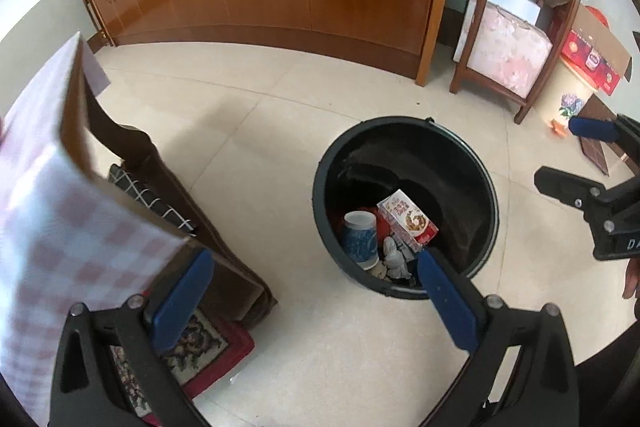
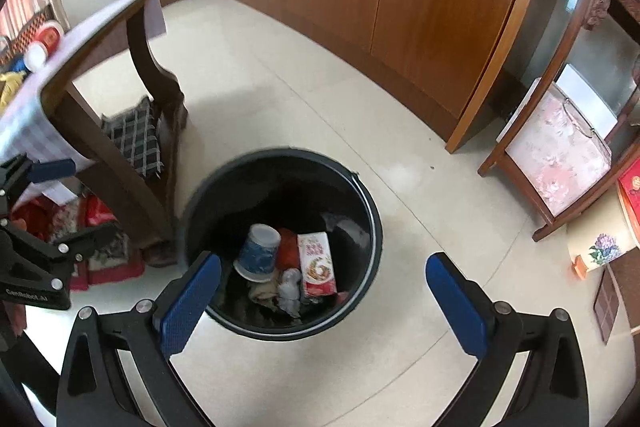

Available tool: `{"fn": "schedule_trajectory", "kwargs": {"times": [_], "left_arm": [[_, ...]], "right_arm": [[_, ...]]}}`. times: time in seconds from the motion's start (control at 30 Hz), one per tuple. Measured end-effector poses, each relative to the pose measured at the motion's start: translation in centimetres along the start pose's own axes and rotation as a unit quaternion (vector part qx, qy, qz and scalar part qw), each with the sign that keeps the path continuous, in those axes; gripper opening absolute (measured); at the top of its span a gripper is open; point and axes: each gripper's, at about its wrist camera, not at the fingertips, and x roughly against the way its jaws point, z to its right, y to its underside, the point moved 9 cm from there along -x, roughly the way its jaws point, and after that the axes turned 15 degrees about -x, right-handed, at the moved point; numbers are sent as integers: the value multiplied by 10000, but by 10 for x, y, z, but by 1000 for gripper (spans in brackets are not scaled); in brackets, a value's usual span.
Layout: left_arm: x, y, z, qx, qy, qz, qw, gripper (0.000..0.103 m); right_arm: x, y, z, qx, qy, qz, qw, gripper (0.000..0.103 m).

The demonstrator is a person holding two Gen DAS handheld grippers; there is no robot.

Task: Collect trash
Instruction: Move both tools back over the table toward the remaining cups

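Currently, status by item:

Left claw (image 1: 316, 287): spread to full width, nothing between the blue pads (image 1: 182, 301); it angles steeply down toward the floor.
Right claw (image 2: 324, 301): likewise spread wide and empty, angled down over the bin.
Bin (image 2: 372, 223): black, round, standing upright on the tiled floor (image 2: 400, 367), just beside the leg of the bench (image 2: 156, 67).
Trash, location: inside the bin, on its bottom. Visible items are a blue-and-white paper cup (image 2: 258, 253), a white-and-red carton (image 2: 316, 263), crumpled paper (image 2: 290, 293) and something red between cup and carton.
Carton, long axis: in the right wrist view it runs roughly away from the camera, near end lower in the picture.
Key relation: the bin mouth lies directly ahead of and below the right claw, centred between its pads. From the left claw the bin lies ahead and to the right, its near rim behind the right-hand pad.
Nearer hand: the right, judged by the centring.
Bench: covered with a pink checked cloth (image 1: 60, 227); a red-and-white container (image 2: 46, 41) stands on it. Whether this is trash cannot be told.
Judgement: both claws are free; any further piece must be sought outside the bin.
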Motion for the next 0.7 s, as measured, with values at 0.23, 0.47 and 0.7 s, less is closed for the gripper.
{"fn": "schedule_trajectory", "kwargs": {"times": [0.23, 0.47, 0.7], "left_arm": [[31, 5, -19, 259, -145, 200, 9994, 103], [66, 22, -49, 618, -471, 291, 9966, 103], [98, 43, -84, 996, -811, 408, 9909, 103]], "right_arm": [[31, -7, -33, -45, -160, 266, 9995, 103], [65, -16, -74, 85, -500, 661, 9965, 103], [85, -25, -119, 187, -840, 868, 9925, 103]]}}
